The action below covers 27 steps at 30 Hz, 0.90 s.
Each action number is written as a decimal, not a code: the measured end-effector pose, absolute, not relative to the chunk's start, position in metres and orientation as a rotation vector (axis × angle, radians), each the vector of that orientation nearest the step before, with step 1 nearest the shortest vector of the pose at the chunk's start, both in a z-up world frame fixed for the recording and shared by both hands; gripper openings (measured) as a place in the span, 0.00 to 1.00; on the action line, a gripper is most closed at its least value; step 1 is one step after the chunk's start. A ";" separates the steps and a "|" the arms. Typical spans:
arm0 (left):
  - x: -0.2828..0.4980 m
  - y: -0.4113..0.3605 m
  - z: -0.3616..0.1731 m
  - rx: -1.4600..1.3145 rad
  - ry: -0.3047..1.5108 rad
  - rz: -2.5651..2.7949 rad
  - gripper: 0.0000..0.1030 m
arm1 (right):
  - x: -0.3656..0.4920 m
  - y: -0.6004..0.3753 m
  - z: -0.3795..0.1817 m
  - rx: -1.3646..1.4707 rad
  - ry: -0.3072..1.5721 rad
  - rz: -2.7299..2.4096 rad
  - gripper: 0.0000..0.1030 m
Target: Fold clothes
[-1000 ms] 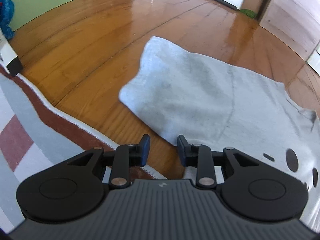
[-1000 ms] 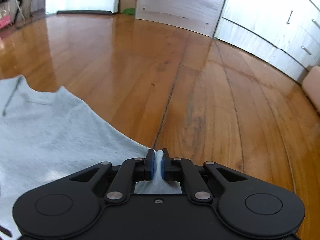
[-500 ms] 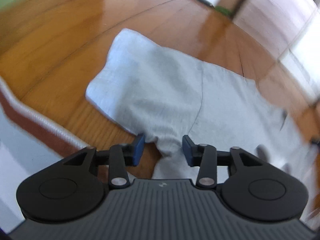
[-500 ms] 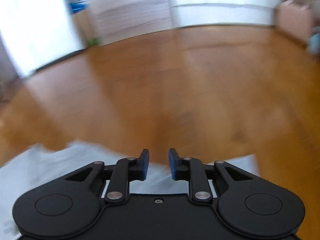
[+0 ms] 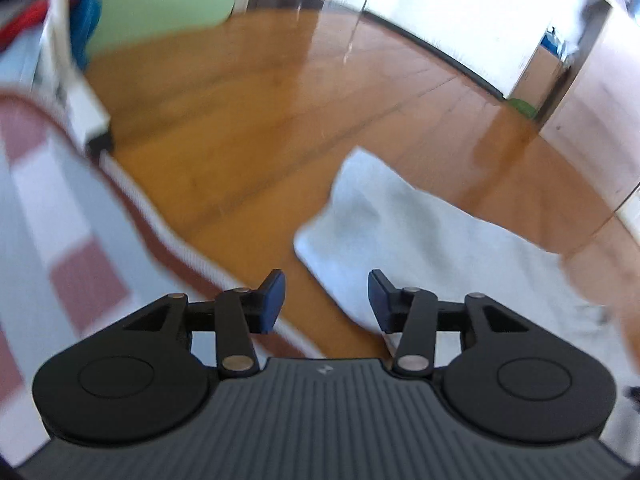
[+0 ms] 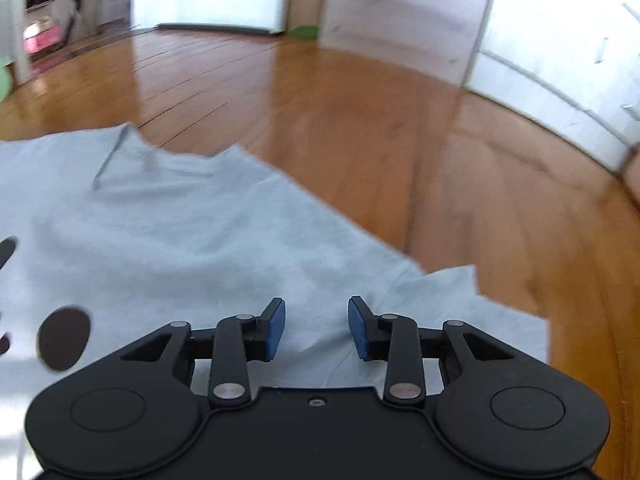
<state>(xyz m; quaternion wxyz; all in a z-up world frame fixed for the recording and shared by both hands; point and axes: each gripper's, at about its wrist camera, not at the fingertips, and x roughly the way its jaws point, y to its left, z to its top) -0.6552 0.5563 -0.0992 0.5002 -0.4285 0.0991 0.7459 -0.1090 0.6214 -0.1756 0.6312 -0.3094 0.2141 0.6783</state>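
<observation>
Both grippers had let go and backed off since the earlier frames, and their jaws had just been opening.

From the left wrist view, my left gripper (image 5: 326, 300) stood with its jaws partly apart and nothing between them; a moment before, a fold of cloth sat in that gap. The pale grey garment (image 5: 420, 236) lay on the wooden floor (image 5: 248, 152) ahead and to the right, its folded sleeve end nearest the gripper, apart from the pads. A striped rug (image 5: 60, 240) ran along the left side.

From the right wrist view, my right gripper (image 6: 316, 330), which had been pinching a corner of the cloth a second ago, hung over the garment (image 6: 192, 240) with jaws partly apart and empty. The garment's near corner lay flat beyond it, dark printed dots showing at the left.

I judged that one fold had been laid down and released; the next grasp was still to be picked.
</observation>
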 end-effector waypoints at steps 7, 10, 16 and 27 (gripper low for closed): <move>-0.611 0.501 -0.087 -1.083 0.526 1.700 0.51 | -0.107 0.598 -0.139 -0.324 0.831 1.553 0.39; -0.595 0.473 -0.094 -1.011 0.660 1.633 0.51 | -0.109 0.562 -0.111 -0.373 0.801 1.655 0.44; -0.599 0.401 -0.104 -1.087 0.754 1.462 0.53 | -0.092 0.444 -0.081 -0.486 0.835 1.718 0.52; -0.616 0.400 -0.124 -1.019 0.770 1.268 0.59 | -0.050 0.254 -0.148 -0.435 1.009 1.649 0.53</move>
